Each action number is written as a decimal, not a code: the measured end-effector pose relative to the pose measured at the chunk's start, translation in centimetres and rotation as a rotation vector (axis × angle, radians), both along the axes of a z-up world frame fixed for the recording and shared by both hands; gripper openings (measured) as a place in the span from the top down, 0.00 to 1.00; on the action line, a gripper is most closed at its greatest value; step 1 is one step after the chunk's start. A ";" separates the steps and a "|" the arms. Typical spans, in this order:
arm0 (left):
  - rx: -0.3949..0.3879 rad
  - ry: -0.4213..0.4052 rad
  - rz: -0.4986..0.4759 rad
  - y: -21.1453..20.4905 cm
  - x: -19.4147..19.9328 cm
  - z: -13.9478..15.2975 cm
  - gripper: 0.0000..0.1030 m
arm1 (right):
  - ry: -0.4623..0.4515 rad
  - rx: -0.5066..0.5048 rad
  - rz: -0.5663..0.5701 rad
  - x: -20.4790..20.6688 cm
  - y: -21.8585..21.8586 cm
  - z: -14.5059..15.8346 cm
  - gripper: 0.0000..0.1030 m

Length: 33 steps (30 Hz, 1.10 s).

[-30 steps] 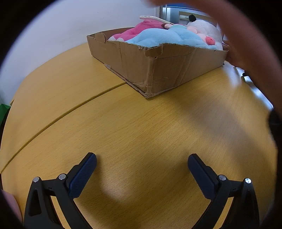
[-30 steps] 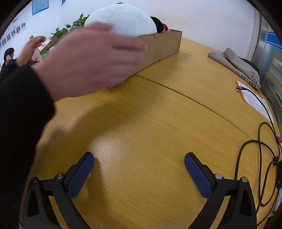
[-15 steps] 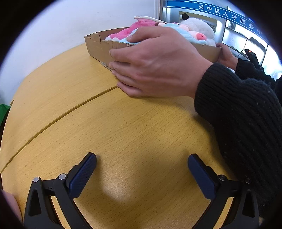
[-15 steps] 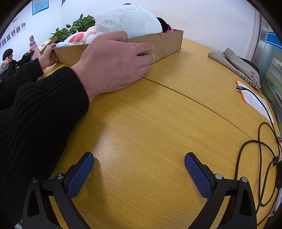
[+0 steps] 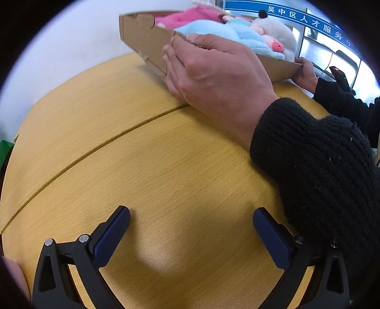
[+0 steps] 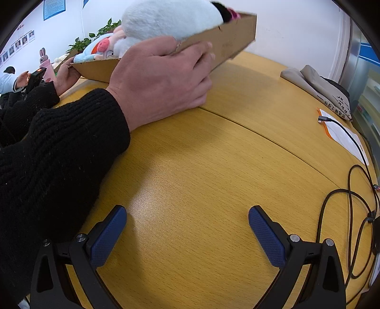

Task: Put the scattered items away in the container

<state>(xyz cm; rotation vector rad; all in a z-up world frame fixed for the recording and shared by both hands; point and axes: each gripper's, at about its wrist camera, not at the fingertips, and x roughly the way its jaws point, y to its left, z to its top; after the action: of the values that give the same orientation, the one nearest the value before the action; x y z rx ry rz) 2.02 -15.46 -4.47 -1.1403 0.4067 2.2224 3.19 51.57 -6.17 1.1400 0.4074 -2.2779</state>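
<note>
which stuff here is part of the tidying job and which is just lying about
Part of the job:
cardboard box
pink plush
blue plush
white plush

Just lying about:
black cable
paper sheet
folded grey cloth
potted plant

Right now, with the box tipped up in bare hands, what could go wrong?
1. The box is tilted, held by a hand at the near corner and another hand at the far end; the white plush bulges above the rim and could roll out.
2. The torn cardboard wall could buckle under the load.
3. Both grippers, left and right, sit open and empty over the table; a sleeve crowds the left one.
</note>
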 end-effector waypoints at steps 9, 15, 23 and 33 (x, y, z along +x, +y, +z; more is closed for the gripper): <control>0.000 0.000 0.000 0.1 0.0 0.0 0.00 | 0.000 0.000 0.000 0.0 0.0 0.0 0.00; 0.000 0.000 -0.002 0.1 0.0 0.1 0.00 | 0.000 0.000 0.000 0.0 0.0 0.0 0.00; 0.000 0.000 -0.003 -0.2 0.0 0.3 0.00 | 0.000 0.000 0.000 0.0 0.0 0.0 0.00; 0.000 0.001 -0.003 -0.2 -0.1 0.1 0.00 | 0.000 0.000 0.000 0.0 0.0 0.0 0.00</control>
<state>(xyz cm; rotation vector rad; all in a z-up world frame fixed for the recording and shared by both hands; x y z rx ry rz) 1.89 -15.67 -4.35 -1.1375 0.4089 2.2204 3.20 51.55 -6.16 1.1398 0.4073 -2.2776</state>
